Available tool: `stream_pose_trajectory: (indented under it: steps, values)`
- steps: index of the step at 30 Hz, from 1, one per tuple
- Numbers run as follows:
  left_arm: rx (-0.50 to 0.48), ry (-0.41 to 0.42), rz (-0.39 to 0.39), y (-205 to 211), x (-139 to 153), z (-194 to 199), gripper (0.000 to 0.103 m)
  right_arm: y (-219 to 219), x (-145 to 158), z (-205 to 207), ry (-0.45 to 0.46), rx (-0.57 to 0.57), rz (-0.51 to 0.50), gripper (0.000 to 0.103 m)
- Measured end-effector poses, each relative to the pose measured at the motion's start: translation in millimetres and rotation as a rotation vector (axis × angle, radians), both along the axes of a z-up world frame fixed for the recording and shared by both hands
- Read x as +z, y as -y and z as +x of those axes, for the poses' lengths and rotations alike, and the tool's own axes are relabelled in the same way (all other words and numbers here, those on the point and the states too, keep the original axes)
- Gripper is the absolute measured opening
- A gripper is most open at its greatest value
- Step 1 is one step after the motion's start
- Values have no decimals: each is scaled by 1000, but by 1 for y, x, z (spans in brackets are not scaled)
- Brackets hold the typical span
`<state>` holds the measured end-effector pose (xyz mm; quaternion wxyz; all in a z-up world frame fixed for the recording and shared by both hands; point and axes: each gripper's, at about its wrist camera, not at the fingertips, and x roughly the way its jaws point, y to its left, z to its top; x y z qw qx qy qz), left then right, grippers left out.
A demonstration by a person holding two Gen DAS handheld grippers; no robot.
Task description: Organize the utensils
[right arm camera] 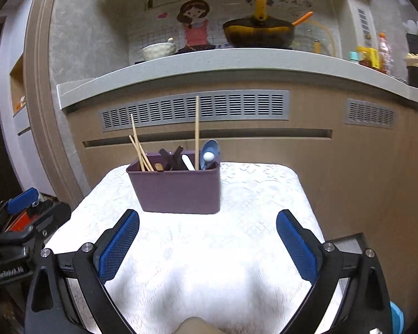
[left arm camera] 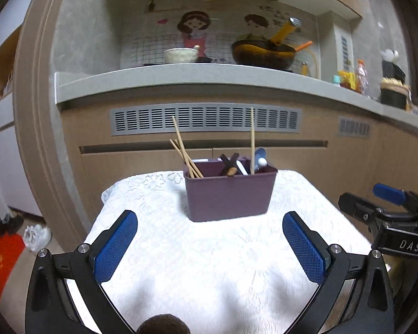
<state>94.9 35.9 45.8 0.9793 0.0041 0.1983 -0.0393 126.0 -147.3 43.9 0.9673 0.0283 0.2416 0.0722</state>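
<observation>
Purple bin [left arm camera: 227,194] near table's [left arm camera: 209,264] far edge

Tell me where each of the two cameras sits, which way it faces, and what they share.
Left wrist: sits on the left claw, facing the purple plastic utensil bin; its open blue pads show, and the right claw at the right edge.
Right wrist: sits on the right claw, facing the same bin; its open pads show, and the left claw at the left edge.
Shared: bin, white lace tablecloth, grey kitchen counter.
</observation>
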Motion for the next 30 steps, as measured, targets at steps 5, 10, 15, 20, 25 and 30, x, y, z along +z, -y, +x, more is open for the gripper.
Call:
stream_pose_trajectory:
  steps: [5,10,15,20,25,30]
  values:
    - [4,-22,-18,2,-1,-1,103,2,-5,-8,-1,-12,-33,100]
    - [14,-42,-45,-3,-4,0,103,0,-8,-9,-6,-2,-42,100]
    - [41,-49,-47,-6,-5,1,103,-3,-13,-7,-26,16,-56,100]
    - [73,-72,-40,-8,-8,5,103,-1,-15,-5,-35,5,-48,100]
    - [83,-84,-34,-7,-10,6,103,-1,-15,-6,-38,-1,-44,100]
    - [63,-87,-33,-4,-10,5,103,0,-15,-7,-38,0,-42,100]
